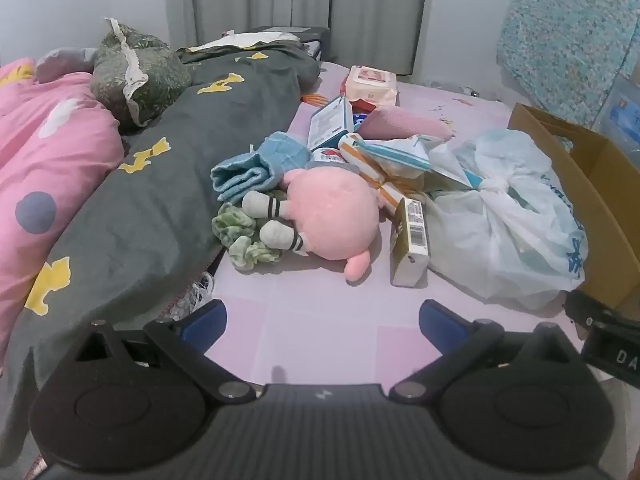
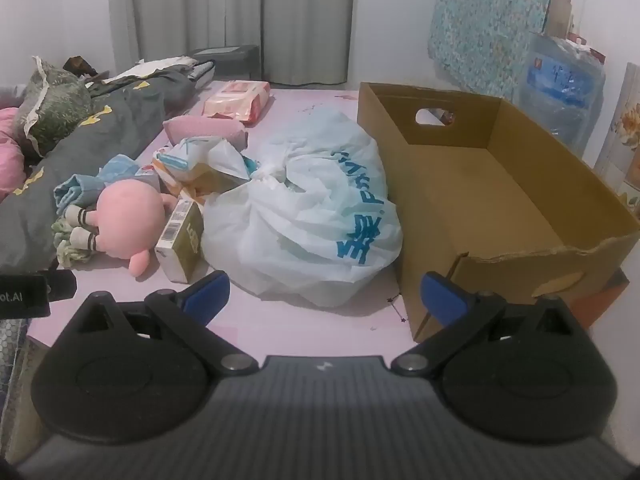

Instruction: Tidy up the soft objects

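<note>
A pink plush toy [image 1: 332,220] [image 2: 130,218] lies on the pale pink bed sheet [image 1: 320,312], beside green scrunchies [image 1: 240,236] and a folded blue cloth [image 1: 252,172]. Behind them rests a rolled pink towel [image 1: 404,124] [image 2: 204,128]. A tied white plastic bag [image 1: 500,216] [image 2: 312,216] sits to the right. My left gripper [image 1: 322,320] stands open over bare sheet, short of the plush toy. My right gripper [image 2: 324,296] is open too, its left finger before the bag, its right finger by the brown cardboard box [image 2: 500,184], which holds nothing.
A grey blanket with yellow figures [image 1: 160,184] and a pink duvet [image 1: 48,152] fill the left side. Small cartons [image 1: 410,240], a wipes pack [image 1: 370,84] and wrapped packets [image 1: 384,160] crowd the pile. Curtains [image 2: 240,16] and a wall stand behind the bed.
</note>
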A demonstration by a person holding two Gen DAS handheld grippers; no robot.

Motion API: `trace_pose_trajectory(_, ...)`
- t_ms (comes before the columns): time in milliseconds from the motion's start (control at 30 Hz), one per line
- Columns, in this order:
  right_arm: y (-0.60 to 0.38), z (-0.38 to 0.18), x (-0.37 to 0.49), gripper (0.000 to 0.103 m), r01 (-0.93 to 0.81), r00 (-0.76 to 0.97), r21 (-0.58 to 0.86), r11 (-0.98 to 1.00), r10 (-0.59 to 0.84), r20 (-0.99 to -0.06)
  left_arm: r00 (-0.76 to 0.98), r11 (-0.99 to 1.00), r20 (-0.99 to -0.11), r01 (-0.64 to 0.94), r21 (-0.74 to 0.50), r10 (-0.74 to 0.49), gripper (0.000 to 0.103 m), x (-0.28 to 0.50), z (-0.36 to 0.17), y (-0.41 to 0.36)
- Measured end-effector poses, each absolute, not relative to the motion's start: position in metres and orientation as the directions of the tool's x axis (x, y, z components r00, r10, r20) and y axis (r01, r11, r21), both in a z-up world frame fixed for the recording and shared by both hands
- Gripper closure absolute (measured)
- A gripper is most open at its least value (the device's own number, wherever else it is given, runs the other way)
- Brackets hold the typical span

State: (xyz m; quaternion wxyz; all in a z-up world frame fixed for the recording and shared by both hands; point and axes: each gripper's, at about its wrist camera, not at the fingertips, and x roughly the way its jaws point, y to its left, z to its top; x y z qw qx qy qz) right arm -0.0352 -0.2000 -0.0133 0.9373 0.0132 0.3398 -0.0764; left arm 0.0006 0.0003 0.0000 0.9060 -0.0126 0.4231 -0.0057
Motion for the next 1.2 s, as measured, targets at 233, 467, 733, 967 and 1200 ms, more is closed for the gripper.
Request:
trace_pose_trajectory(233,-0.202,-0.015,-0.032,0.001,0.155,0.743,-0.007,0.988,-0.122,-0.658,0.643,1.000,-0.766,0.013,-0.011,-0.017,0.000,0.001,-0.010,-0.004)
trace_pose_trajectory(467,-0.202,-0.020,-0.023,0.001,0.165,0.739,-0.033,0.986,-0.146,-0.658,0.643,1.000,-0.766,0.010,-0.017,-0.020,0.000,0.002,-0.008,-0.004)
trace_pose_trajectory(733,-0.205,-0.017,-0.025,0.001,0.168,0.738,-0.026,0.985,-0.143,-0.660,0.645,1.000,-0.764,0.013,-0.012,-0.017,0.000,0.003,-0.006,-0.005)
trace_pose_trajectory(967,-0.206,-0.019,-0.024,0.001,0.168,0.732,-0.017,0.986,-0.136,-0.667,0.647,1.000,-0.762,0.015,-0.011,-0.018,0.000,0.003,-0.005,-0.005)
trace_pose_trajectory(1200,-0.207,-0.020,-0.024,0.001,0.166,0.730,-0.006,0.986,-0.127,-0.671,0.647,1.000,-0.762,0.010,-0.012,-0.015,0.000,0.003,-0.003,-0.005)
